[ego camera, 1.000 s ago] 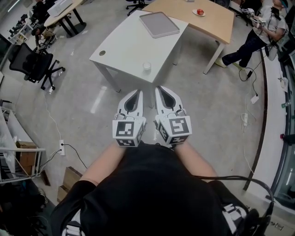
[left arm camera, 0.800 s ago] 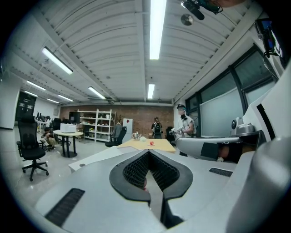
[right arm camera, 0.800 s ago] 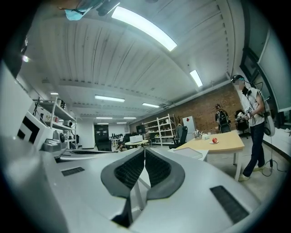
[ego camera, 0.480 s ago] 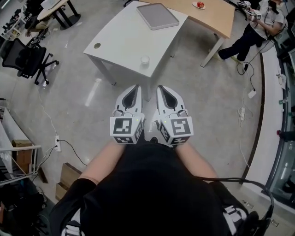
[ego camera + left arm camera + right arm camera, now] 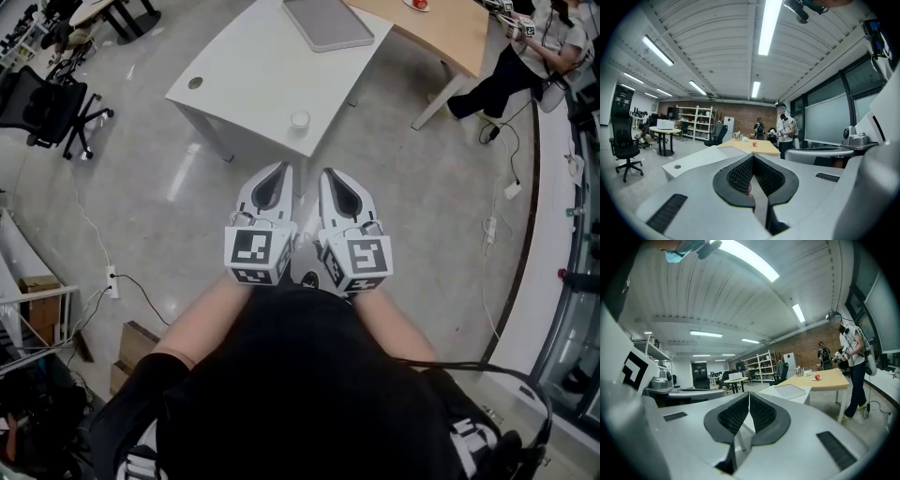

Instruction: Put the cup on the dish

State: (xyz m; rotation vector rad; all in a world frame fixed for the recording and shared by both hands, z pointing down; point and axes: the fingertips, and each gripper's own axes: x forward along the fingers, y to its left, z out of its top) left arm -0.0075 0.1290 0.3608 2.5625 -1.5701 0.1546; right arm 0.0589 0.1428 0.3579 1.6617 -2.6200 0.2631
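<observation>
Table point(image 5: 234, 80) with cup point(image 5: 300, 120) comes a bit nearer than second ago; cup ahead of left tool point(image 5: 278, 169) and right tool point(image 5: 330, 174), still apart. Both tools pinched together, empty. Grey tray point(image 5: 328, 23) farther ahead. Approach only, no grasp yet

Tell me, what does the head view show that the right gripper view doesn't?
Only the head view: the cup near the white table's front edge, the left gripper and right gripper side by side short of that table, and a black office chair.
Only the right gripper view: its own jaws up close, shut on nothing, plus ceiling lights and shelves.
Both: the white table, the grey tray on it, the wooden table with a red fruit, and a standing person.
</observation>
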